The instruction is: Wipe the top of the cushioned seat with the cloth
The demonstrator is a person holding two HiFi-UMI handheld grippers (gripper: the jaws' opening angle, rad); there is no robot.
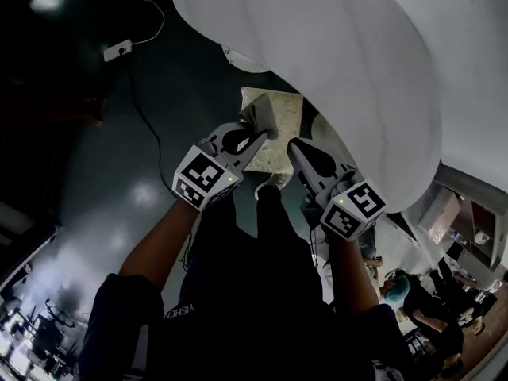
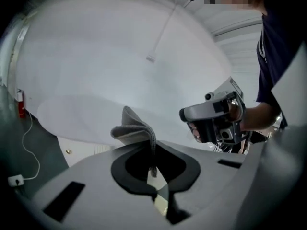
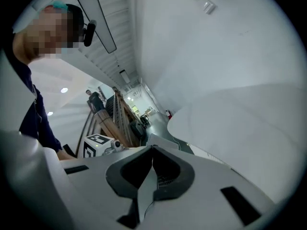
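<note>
Dark glossy floor [image 1: 95,173] lies below, with one white power strip [image 1: 117,50] and its cable [image 1: 144,111] at the far left. One big white curved shell [image 1: 341,46] fills the far right. The cushioned seat [image 2: 91,116] is the pale flat pad under it. Of the two grippers, the left gripper [image 1: 262,133] pinches the single grey cloth [image 2: 135,130], which is bunched upright just before the seat's near edge. The right gripper [image 3: 152,151] is just to its right, jaws pressed together with nothing between them.
</note>
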